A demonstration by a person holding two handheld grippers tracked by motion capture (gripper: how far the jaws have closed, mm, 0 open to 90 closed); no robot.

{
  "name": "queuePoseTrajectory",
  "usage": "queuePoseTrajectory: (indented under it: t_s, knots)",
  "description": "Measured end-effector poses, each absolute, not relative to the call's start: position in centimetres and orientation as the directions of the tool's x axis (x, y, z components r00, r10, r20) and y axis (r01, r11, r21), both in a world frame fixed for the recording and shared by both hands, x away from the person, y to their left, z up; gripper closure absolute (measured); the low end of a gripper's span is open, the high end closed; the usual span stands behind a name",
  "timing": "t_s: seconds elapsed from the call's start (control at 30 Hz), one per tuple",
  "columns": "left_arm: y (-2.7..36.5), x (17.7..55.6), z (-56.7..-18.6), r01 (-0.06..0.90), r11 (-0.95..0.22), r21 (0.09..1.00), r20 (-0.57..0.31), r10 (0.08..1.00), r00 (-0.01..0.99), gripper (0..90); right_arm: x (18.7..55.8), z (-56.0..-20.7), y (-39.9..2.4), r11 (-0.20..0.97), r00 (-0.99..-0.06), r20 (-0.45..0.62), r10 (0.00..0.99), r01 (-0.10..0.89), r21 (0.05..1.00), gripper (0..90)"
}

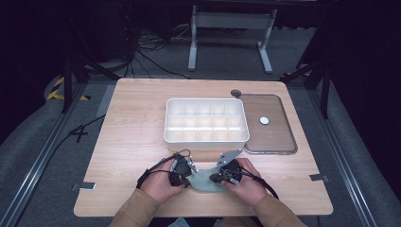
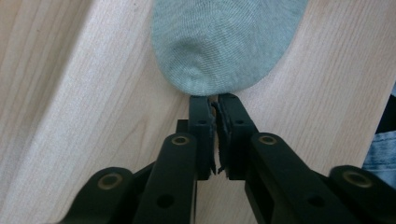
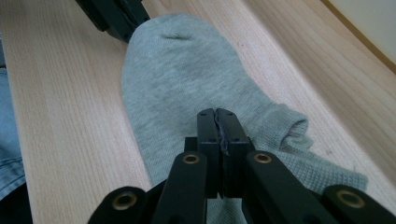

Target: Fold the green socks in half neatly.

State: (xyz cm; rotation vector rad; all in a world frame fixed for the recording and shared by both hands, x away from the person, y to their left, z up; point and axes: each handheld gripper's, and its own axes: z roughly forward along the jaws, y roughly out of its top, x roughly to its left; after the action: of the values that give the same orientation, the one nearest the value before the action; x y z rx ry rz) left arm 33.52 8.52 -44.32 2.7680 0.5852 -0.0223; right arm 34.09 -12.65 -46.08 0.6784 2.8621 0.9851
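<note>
The left gripper (image 2: 214, 100) is held low near the table's near edge, jaws pressed together with just a sliver of a gap between the pads and nothing caught in them; the tips are parked right at the rounded toe end of a grey sock (image 2: 224, 42), touching or just about touching it, hard to tell which. The right gripper (image 3: 218, 114) is clamped closed as well, and its jaws are laid over the sock's middle, though whether any fabric is pinched between the pads can't be made out. So the sock (image 1: 206, 180) is found flat on the wooden table (image 1: 132, 142) between the two hands, close to the near edge. From the right gripper view the ribbed cuff (image 3: 299, 140) is seen bunched up beside the jaws, and the other gripper is spotted at the sock's far tip, details that are lost from overhead. From the high view, a white compartment tray (image 1: 206, 139) is seen farther back at the table's centre, with a clear lid (image 1: 279, 142) lying just right of it, a small white disc (image 1: 264, 120) on top.
</note>
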Motion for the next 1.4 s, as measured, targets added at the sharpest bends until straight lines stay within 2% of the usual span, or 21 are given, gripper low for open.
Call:
queuePoseTrajectory:
  t_s: [0.17,0.37,0.47,0.73,1.03,1.17,1.23,1.4]
  knots:
    - [8.0,33.5,-44.4,0.383,-0.866,0.322,-0.062,0.385,0.921,89.0,34.0,-46.1,-12.7,0.699,-0.902,0.102,0.420,0.393,0.598,89.9]
    - [7.6,33.5,-44.0,0.354,-0.850,0.390,-0.037,0.369,0.929,87.7,34.0,-46.2,-12.7,0.692,-0.902,0.109,0.417,0.394,0.605,89.9]
    - [7.3,33.4,-43.9,0.351,-0.849,0.396,-0.036,0.367,0.929,86.2,34.0,-46.2,-12.7,0.692,-0.904,0.107,0.414,0.389,0.608,89.9]
    - [6.3,32.8,-42.7,0.281,-0.845,0.455,0.042,0.335,0.941,83.3,33.7,-46.4,-12.2,0.685,-0.911,0.108,0.398,0.373,0.626,89.9]
    - [6.7,32.9,-42.7,0.288,-0.845,0.451,0.029,0.336,0.941,81.9,33.3,-45.6,-12.7,0.702,-0.917,0.066,0.394,0.346,0.622,87.8]
    - [6.9,33.0,-42.8,0.294,-0.846,0.444,0.024,0.339,0.940,81.8,33.5,-44.0,-15.0,0.668,-0.890,0.080,0.449,0.393,0.632,87.5]
    - [6.9,33.1,-42.8,0.294,-0.846,0.445,0.025,0.340,0.940,81.8,33.5,-43.6,-16.5,0.675,-0.876,0.082,0.475,0.423,0.604,88.5]
    - [6.4,33.1,-42.6,0.285,-0.846,0.450,0.032,0.334,0.942,81.5,33.3,-44.8,-17.6,0.695,-0.865,0.115,0.487,0.465,0.549,88.1]
